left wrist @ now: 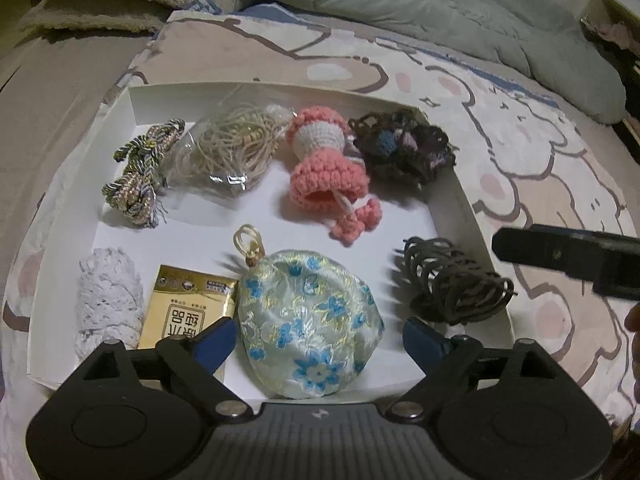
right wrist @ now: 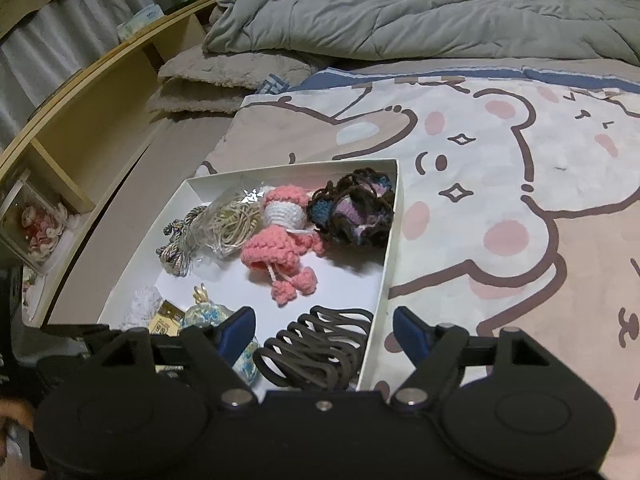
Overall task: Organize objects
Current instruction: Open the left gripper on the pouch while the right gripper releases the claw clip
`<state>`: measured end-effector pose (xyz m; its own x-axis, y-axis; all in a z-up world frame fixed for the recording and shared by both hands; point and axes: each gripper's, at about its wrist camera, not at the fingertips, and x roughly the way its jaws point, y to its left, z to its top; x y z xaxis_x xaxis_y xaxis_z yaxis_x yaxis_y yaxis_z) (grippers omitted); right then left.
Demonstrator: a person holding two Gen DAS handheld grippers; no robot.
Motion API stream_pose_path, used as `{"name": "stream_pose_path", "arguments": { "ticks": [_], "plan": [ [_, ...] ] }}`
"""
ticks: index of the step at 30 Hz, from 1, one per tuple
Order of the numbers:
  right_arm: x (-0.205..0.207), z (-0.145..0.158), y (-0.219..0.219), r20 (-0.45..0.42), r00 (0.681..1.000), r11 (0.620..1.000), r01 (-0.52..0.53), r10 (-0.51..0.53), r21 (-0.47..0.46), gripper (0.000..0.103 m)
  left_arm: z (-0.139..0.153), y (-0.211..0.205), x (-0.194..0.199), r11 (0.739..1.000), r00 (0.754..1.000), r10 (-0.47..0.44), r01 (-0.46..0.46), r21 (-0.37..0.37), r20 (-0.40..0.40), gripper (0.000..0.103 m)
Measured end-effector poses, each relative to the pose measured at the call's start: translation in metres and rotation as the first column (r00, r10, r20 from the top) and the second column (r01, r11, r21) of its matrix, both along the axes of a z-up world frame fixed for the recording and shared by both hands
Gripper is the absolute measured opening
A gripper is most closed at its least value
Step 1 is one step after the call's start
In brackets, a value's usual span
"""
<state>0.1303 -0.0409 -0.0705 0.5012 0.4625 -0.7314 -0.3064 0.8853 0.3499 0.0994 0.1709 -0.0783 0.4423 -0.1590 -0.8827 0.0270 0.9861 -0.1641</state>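
Bedding with a pale cartoon-bear print [right wrist: 500, 184] forms the work surface, with a rumpled grey-green quilt [right wrist: 420, 8] at 12 o'clock and a wooden shelf unit [right wrist: 80, 128] at 10 o'clock in the right wrist view. On the bedding lies a shallow white cardboard box [left wrist: 256, 98], open at the top.

Back row of the box, left wrist view, from 10 to 1 o'clock: a multicoloured braided cord bundle [left wrist: 138, 176]; a clear plastic bag of beige string [left wrist: 228, 148] just beside it; a pink-and-white crocheted doll [left wrist: 326, 168] lying on its side; a dark brown crocheted flower with blue and lilac centre [left wrist: 402, 148] in the far right corner, touching the doll.

Front row, from 8 to 4 o'clock: a white lace roll [left wrist: 108, 304]; a gold printed sachet [left wrist: 188, 304] just beside it; a round pale silk pouch with blue flower brocade [left wrist: 312, 320], its beige loop pointing to 12 o'clock; a coil of dark brown cord [left wrist: 452, 284] against the right wall.

Left gripper [left wrist: 316, 338]: blue-tipped fingers apart, one on either side of the pouch, holding nothing. Right gripper [right wrist: 324, 330]: fingers apart, straddling the right wall of the box above the brown coil, holding nothing; its black body also enters the left wrist view at 3 o'clock.
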Motion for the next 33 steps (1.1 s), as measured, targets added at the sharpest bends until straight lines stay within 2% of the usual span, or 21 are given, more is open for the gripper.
{"name": "stream_pose_path", "arguments": {
  "ticks": [2, 4, 6, 15, 23, 33],
  "plan": [
    [-0.002, 0.001, 0.001, 0.02, 1.0, 1.0, -0.016, 0.016, -0.027, 0.073, 0.002, 0.0, 0.0, 1.0, 1.0, 0.008, -0.008, -0.003, 0.005, 0.092],
    [-0.004, 0.0, 0.006, 0.039, 0.999, 0.996, -0.029, 0.032, -0.081, 0.062, 0.002, 0.0, 0.0, 1.0, 1.0, 0.011, -0.011, -0.004, 0.006, 0.092],
    [-0.005, -0.002, 0.009, 0.055, 0.997, 0.991, -0.049, 0.056, -0.122, 0.06, 0.003, 0.0, 0.0, 1.0, 1.0, 0.013, -0.013, -0.002, 0.007, 0.093],
    [-0.014, -0.016, 0.017, -0.003, 0.987, 0.967, -0.158, 0.161, -0.2, 0.059, 0.007, 0.0, -0.001, 1.0, 1.0, 0.022, -0.021, -0.018, 0.016, 0.093],
    [-0.021, -0.011, 0.016, 0.003, 0.986, 0.968, -0.166, 0.169, -0.189, 0.059, 0.01, 0.001, -0.001, 0.999, 0.999, 0.033, -0.032, -0.027, 0.02, 0.093],
    [-0.018, 0.023, -0.003, 0.103, 0.987, 0.986, -0.114, 0.126, -0.122, 0.061, 0.04, -0.004, -0.011, 0.997, 0.993, 0.077, -0.075, -0.032, 0.091, 0.095]
  ]
}}
